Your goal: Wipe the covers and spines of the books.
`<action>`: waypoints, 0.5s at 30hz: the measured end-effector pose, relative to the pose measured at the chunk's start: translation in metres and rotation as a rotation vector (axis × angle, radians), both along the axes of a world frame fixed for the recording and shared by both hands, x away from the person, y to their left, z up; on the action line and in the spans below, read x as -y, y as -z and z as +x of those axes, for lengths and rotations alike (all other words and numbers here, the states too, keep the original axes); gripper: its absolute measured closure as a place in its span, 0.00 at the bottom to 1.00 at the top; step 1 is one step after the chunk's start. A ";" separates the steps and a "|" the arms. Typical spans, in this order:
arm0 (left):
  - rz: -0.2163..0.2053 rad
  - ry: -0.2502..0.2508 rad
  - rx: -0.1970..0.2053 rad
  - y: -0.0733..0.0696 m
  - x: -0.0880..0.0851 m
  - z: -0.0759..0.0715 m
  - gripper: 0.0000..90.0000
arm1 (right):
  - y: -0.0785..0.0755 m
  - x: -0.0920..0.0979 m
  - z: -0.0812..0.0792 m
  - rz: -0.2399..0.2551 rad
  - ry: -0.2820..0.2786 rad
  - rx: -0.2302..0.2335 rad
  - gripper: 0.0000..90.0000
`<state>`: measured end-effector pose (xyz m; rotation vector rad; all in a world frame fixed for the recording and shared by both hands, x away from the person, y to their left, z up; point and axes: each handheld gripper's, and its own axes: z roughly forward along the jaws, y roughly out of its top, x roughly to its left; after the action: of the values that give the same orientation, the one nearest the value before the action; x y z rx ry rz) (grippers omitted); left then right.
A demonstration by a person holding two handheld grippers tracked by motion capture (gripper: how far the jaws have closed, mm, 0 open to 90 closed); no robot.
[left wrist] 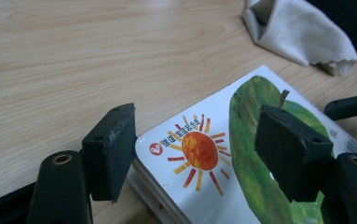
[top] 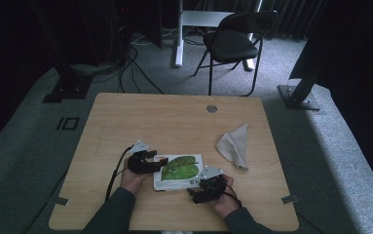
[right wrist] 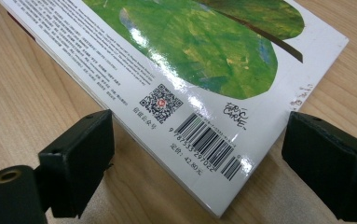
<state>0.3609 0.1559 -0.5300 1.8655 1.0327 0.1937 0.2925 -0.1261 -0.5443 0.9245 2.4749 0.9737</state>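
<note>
A white board book (top: 179, 171) with a big green leaf on its cover lies flat on the wooden table (top: 174, 117), near the front edge. My left gripper (top: 150, 161) is open at the book's left corner; in the left gripper view its jaws straddle the corner with the sun picture (left wrist: 199, 150). My right gripper (top: 204, 187) is open at the book's right front corner. In the right gripper view the barcode corner of the book (right wrist: 204, 140) lies between the jaws, and neither pad touches it.
A crumpled beige cloth (top: 235, 145) lies to the right of the book; it also shows in the left gripper view as a cloth (left wrist: 297, 30) beyond the book. A round grommet (top: 212, 108) sits near the table's far edge. A black chair (top: 233, 41) stands behind the table.
</note>
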 end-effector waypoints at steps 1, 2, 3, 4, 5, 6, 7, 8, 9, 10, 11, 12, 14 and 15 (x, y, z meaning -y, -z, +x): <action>0.000 0.000 0.000 0.000 0.000 0.000 0.33 | 0.000 0.000 0.000 0.000 0.000 0.000 0.10; -0.017 -0.008 0.002 -0.002 0.000 0.000 0.33 | 0.000 0.000 0.000 0.002 0.000 0.001 0.10; -0.025 -0.009 0.005 -0.003 0.000 0.000 0.33 | -0.001 0.000 0.000 0.004 -0.005 0.008 0.10; -0.033 -0.011 0.006 -0.004 0.000 -0.001 0.33 | -0.002 0.001 -0.001 0.003 -0.008 0.013 0.10; -0.043 -0.008 0.012 -0.006 -0.001 -0.001 0.33 | -0.002 0.001 -0.001 0.005 -0.013 0.015 0.10; -0.052 -0.006 0.013 -0.007 -0.001 -0.001 0.34 | -0.002 0.000 -0.001 -0.002 -0.015 0.018 0.10; -0.059 -0.002 0.019 -0.009 -0.001 -0.002 0.34 | -0.001 -0.002 -0.002 -0.028 -0.014 0.033 0.10; -0.059 -0.002 0.019 -0.009 -0.001 -0.002 0.35 | -0.001 -0.002 -0.002 -0.028 -0.014 0.033 0.10; -0.072 0.011 0.025 -0.012 -0.001 -0.003 0.35 | -0.001 -0.004 -0.003 -0.042 -0.009 0.042 0.10; -0.083 0.011 0.035 -0.014 0.000 -0.004 0.36 | -0.001 -0.004 -0.003 -0.043 -0.007 0.046 0.10; -0.083 0.018 0.044 -0.017 0.000 -0.004 0.35 | -0.001 -0.004 -0.003 -0.050 -0.011 0.056 0.10; -0.091 0.021 0.049 -0.019 0.001 -0.005 0.36 | -0.001 -0.005 -0.004 -0.054 -0.012 0.062 0.10; -0.093 0.020 0.059 -0.022 0.002 -0.006 0.36 | -0.001 -0.006 -0.004 -0.058 -0.008 0.074 0.10; -0.097 0.021 0.060 -0.023 0.002 -0.006 0.35 | -0.001 -0.007 -0.005 -0.064 -0.009 0.079 0.10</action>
<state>0.3548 0.1535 -0.5068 1.7718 0.9644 0.1827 0.2875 -0.1196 -0.5430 0.8398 2.4313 0.9107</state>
